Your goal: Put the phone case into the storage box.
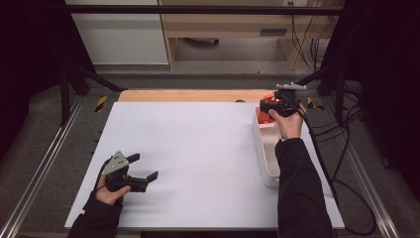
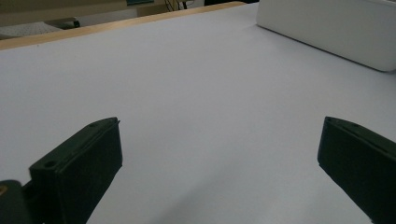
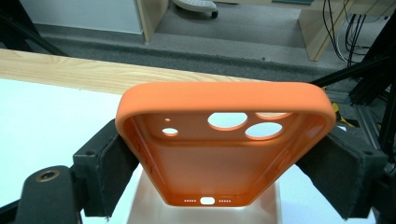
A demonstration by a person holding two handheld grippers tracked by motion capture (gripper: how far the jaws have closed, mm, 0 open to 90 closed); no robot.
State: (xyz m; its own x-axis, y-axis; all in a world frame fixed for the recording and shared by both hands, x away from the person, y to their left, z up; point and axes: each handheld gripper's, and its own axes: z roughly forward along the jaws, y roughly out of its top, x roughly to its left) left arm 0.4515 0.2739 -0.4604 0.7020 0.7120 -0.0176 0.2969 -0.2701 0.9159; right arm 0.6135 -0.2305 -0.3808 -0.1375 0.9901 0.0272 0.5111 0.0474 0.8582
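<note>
Over the white bin [image 1: 265, 148], our right claw [image 1: 272, 106] grips the orange phone case [image 3: 224, 144] by its sides; we should lower level, then release. Left claw [image 1: 141, 171] rests released on the desk [image 1: 198, 158].

Both sleeves [image 1: 302, 188] are showing black. The left gripper [image 1: 141, 168] is wearing a grey three-cornered plate over black jaws; the right gripper [image 3: 224, 172] is carrying dark padded pads, a screw hole, and trailing a black cable [image 1: 337, 168].
</note>
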